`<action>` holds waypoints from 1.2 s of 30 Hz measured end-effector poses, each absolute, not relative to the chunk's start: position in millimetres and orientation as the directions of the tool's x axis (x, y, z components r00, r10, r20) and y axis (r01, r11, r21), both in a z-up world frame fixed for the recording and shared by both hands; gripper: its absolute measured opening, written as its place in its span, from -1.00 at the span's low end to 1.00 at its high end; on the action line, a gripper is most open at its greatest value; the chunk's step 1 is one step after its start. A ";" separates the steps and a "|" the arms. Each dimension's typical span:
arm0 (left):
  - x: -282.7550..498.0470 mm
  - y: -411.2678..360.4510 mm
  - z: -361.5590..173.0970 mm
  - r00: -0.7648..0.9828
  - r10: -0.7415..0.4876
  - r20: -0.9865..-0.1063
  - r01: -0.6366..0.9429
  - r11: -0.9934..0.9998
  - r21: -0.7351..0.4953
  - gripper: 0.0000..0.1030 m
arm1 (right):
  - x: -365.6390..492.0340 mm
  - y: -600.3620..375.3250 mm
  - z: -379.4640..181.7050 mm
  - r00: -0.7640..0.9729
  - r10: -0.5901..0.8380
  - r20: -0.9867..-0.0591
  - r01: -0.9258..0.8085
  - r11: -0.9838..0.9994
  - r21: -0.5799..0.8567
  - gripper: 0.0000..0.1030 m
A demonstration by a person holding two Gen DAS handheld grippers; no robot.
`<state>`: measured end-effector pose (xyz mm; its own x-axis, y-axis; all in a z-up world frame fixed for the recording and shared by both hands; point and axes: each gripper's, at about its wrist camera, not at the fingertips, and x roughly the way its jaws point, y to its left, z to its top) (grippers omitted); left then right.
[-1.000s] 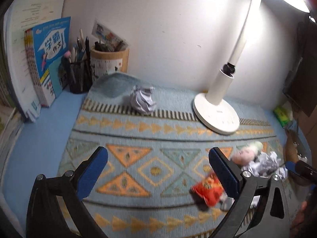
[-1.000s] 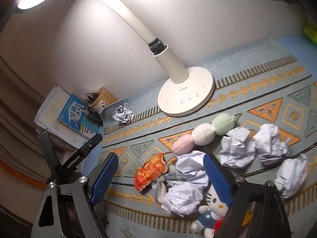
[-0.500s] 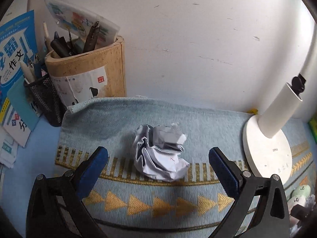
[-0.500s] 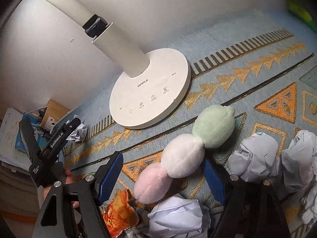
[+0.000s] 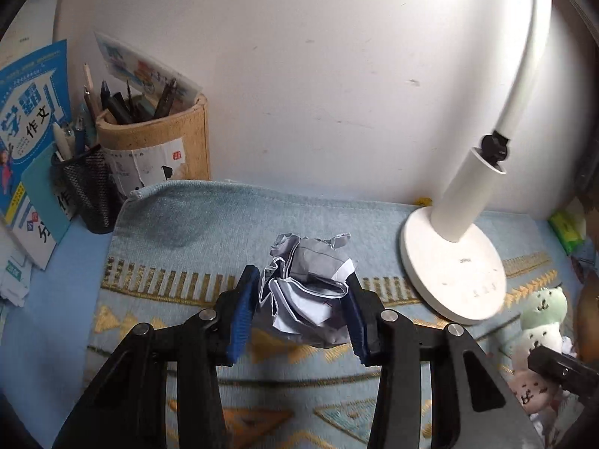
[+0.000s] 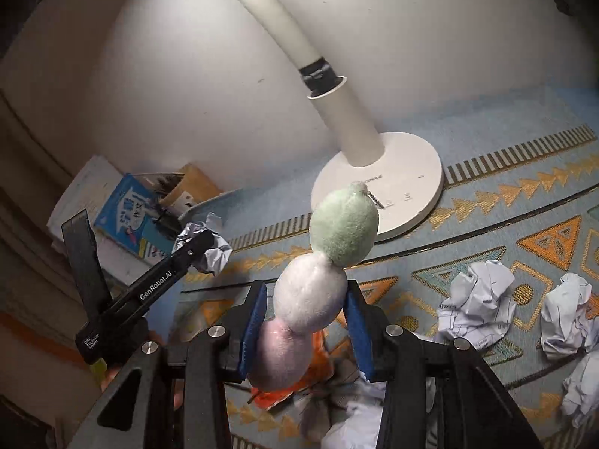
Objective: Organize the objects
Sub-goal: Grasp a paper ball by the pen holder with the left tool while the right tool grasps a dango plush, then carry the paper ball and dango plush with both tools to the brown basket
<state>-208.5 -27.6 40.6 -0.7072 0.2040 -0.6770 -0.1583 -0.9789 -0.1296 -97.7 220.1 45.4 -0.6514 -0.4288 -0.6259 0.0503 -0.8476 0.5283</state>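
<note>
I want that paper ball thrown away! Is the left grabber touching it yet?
Touching. In the left wrist view, both blue fingers of the left gripper press against the sides of the crumpled paper ball, with no gap showing.

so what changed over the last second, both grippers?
The left gripper moved in toward the wall and its jaws closed on the crumpled paper ball. The right gripper moved in and closed on the three-ball plush toy, now raised off the mat. The lamp, pen holders and other paper balls are unchanged.
</note>
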 end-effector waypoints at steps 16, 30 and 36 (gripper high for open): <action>17.6 -3.9 31.8 -0.679 0.244 -0.692 -0.215 -0.968 -0.131 -0.22 | 54.5 190.3 -15.4 -0.254 -0.605 -0.755 0.340 -0.787 0.516 -0.20; 24.1 15.5 11.1 -0.700 0.218 -0.680 -0.237 -0.969 -0.067 -0.12 | 102.8 248.2 -0.9 -0.441 -0.427 -0.789 0.108 -0.898 0.426 0.45; 25.1 12.0 9.9 -0.702 0.228 -0.675 -0.235 -0.968 -0.083 -0.12 | 107.2 194.4 2.0 -0.489 -0.343 -0.802 0.127 -0.938 0.323 0.45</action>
<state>25.1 12.0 9.9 -0.7020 0.2279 -0.6747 -0.2350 -0.9685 -0.0826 107.2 194.4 2.0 -0.4889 -0.3429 -0.8021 0.1274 -0.9377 0.3233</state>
